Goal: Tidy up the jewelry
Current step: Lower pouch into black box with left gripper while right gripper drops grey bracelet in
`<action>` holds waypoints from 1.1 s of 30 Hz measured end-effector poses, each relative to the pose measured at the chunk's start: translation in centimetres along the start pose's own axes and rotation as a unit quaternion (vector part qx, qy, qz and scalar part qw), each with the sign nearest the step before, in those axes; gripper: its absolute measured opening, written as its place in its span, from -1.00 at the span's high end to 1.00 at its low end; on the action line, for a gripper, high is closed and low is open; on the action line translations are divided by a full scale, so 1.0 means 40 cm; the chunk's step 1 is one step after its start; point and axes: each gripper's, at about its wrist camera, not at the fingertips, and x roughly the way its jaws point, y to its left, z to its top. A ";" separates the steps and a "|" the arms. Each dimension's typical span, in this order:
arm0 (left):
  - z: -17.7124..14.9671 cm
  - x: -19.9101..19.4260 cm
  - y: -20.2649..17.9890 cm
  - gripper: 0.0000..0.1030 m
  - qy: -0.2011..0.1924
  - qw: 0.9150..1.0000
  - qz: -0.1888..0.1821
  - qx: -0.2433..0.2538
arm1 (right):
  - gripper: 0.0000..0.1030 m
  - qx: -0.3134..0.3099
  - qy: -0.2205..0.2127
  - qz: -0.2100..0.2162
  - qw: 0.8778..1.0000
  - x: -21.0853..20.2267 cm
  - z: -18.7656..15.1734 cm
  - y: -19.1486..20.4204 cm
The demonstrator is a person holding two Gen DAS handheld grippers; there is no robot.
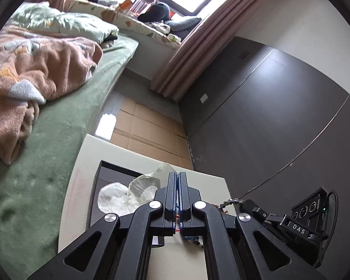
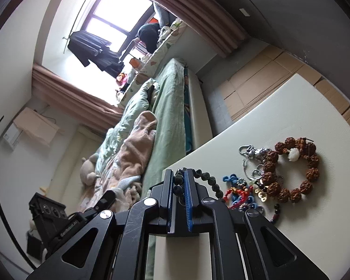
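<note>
My right gripper [image 2: 180, 172] is shut on a dark green bead bracelet [image 2: 207, 179], held above the cream table [image 2: 291, 107]. On the table to its right lie a brown seed-bead bracelet [image 2: 296, 170], a silver chain piece [image 2: 252, 154] and a red-and-blue knotted piece [image 2: 240, 193]. My left gripper [image 1: 177, 175] is shut, jaws pressed together with a thin blue cord between them. Ahead of it a dark box [image 1: 100, 182] holds a white pad [image 1: 112, 198] and a clear plastic bag [image 1: 147, 184]. The dark bead bracelet [image 1: 231, 201] also shows in the left wrist view, held by the right gripper [image 1: 247, 204].
A bed with a green sheet [image 1: 65, 140] and a pink blanket [image 1: 35, 74] runs along the table's left. Cardboard [image 1: 149, 126] covers the floor beyond the table. A dark wall panel [image 1: 268, 107] stands to the right.
</note>
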 end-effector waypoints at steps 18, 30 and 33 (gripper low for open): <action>0.018 -0.048 0.085 -0.73 -0.050 0.995 0.066 -0.051 | 0.79 -0.058 0.047 0.065 0.995 0.141 -0.067 0.152; 0.010 -0.069 0.120 -0.73 -0.078 0.986 0.129 -0.068 | -0.62 -0.051 0.088 0.037 0.994 0.204 -0.085 0.143; 0.006 -0.064 0.107 -0.73 -0.073 0.988 0.127 -0.058 | -0.62 -0.046 0.072 0.028 0.996 0.159 -0.061 0.122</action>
